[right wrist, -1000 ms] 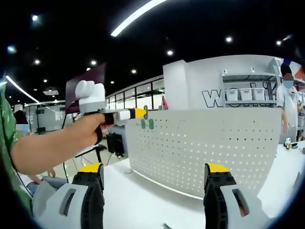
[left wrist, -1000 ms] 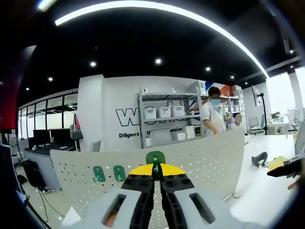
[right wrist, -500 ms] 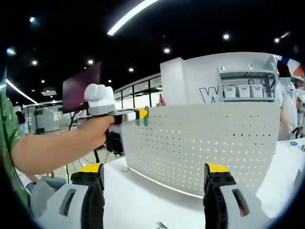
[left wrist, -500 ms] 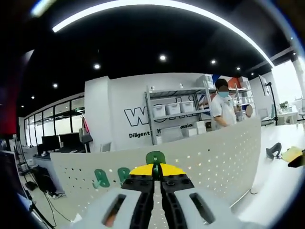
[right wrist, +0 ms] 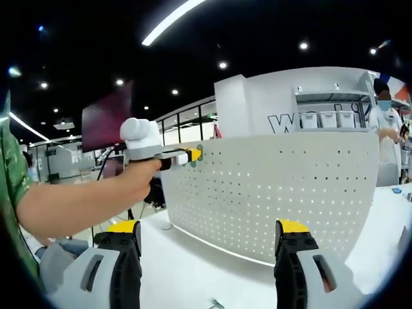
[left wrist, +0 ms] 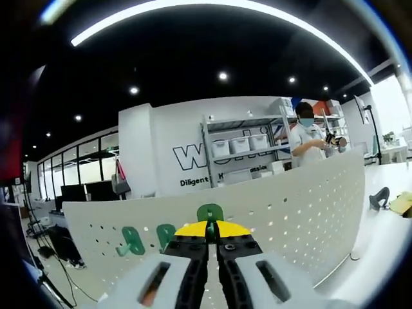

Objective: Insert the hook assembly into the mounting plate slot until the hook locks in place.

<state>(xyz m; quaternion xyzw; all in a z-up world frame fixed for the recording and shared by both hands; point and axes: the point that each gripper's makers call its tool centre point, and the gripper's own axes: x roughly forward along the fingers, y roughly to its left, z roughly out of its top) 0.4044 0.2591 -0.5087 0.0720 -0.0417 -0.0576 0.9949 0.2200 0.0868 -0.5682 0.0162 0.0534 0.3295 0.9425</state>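
My left gripper (left wrist: 211, 232) is shut on a green hook (left wrist: 210, 213), whose rounded top sticks up above the yellow jaw tips. It is held close to the upright white perforated mounting plate (left wrist: 302, 206). Two more green hooks (left wrist: 132, 240) (left wrist: 165, 233) hang on the plate to the left of the held one. In the right gripper view the left gripper (right wrist: 175, 156), held by a person's hand, presses its green hook (right wrist: 196, 154) against the plate's (right wrist: 283, 193) top left corner. My right gripper (right wrist: 209, 248) stands open and empty, low in front of the plate.
The plate stands on a white table (right wrist: 193, 270). A black object (left wrist: 380, 196) and a yellow item (left wrist: 403, 203) lie on the table at far right. A person (left wrist: 305, 135) stands at shelving (left wrist: 238, 154) behind the plate. Desks with monitors (left wrist: 71, 192) are far left.
The left gripper has moved closer to the plate's top left area with the hook still held. The right gripper has stayed open and nearly still.
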